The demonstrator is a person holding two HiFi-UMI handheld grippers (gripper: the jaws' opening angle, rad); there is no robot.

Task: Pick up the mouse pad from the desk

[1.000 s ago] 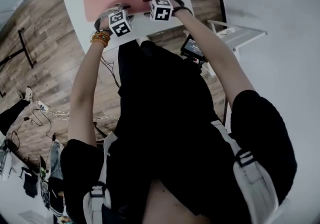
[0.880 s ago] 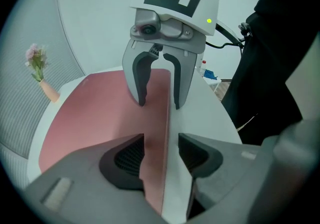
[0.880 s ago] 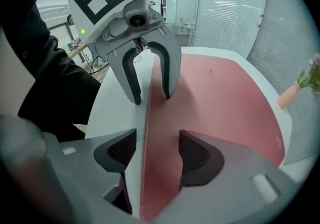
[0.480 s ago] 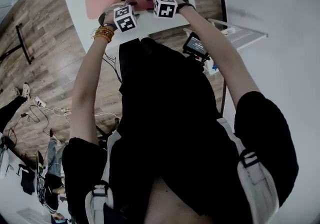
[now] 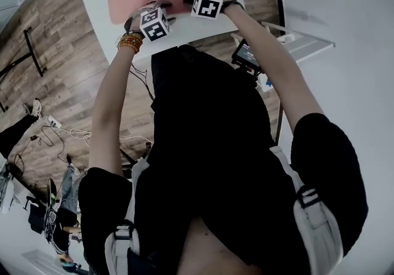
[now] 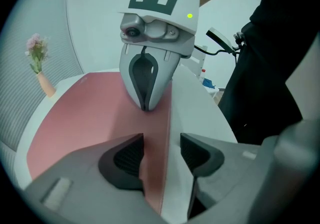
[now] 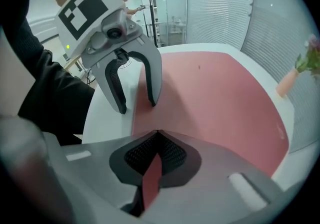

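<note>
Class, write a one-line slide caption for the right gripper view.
Right gripper just closed on the pad edge; left gripper open astride it on the desk.

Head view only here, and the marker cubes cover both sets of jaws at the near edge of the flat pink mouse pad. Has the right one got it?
Observer: Yes. The right gripper has just been closing its jaws. They are shut on the near edge of the flat pink mouse pad, with a pink strip pinched between the pads.
Operator: Left?
Observer: The left gripper is open. The pad's edge runs between its jaws over the white desk, and they are not pressing on it.
Operator: Anything at the far end? It's cut off for me.
Observer: A small peach vase of pink flowers stands on the desk by the pad's far corner, off the pad.
</note>
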